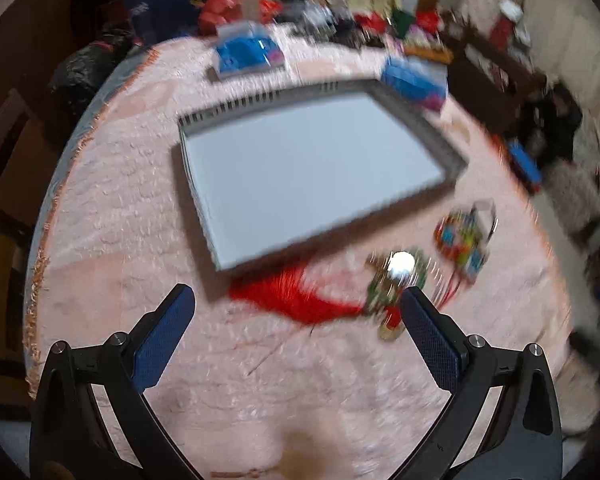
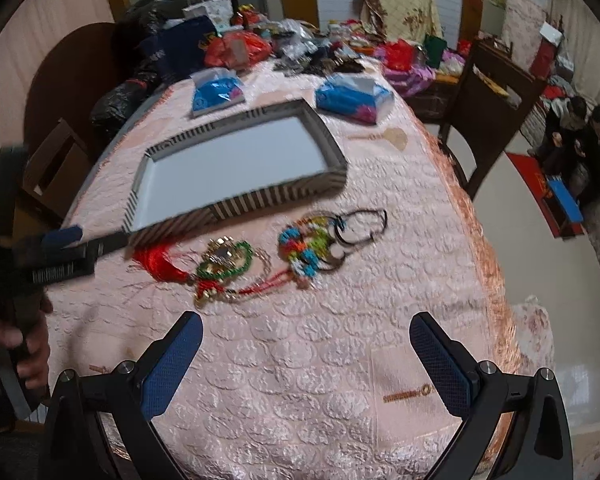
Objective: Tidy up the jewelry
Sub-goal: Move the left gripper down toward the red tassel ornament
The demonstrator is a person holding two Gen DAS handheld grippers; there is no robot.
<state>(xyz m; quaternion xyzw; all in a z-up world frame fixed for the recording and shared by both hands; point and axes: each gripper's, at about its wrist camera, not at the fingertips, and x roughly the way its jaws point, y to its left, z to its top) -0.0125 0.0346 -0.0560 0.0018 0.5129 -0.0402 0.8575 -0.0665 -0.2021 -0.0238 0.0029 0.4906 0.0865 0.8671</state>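
On the pink tabletop [image 2: 300, 360] I see the striped tray [image 2: 236, 168], its white floor bare. Just before it lie a red-tasselled green pendant [image 2: 224, 262] and a multicoloured beaded piece [image 2: 306, 246]. My left gripper [image 1: 296, 320] and right gripper [image 2: 306, 344] both have jaws spread wide, holding nothing.

Left wrist view was heavily motion-blurred: tray [image 1: 312, 176] edges smeared, background clutter streaked. A blown-out white glare spot sat on the green pendant [image 1: 400, 264], right of centre. Right wrist view was sharper; bench [image 2: 320, 360] cloth texture resolved, though the tray [image 2: 236, 168] rim was still soft. Lighting was even, moderately bright indoor light, with soft shadows beneath the tray. Both frames showed strong fisheye curvature and dark vignetted corners.
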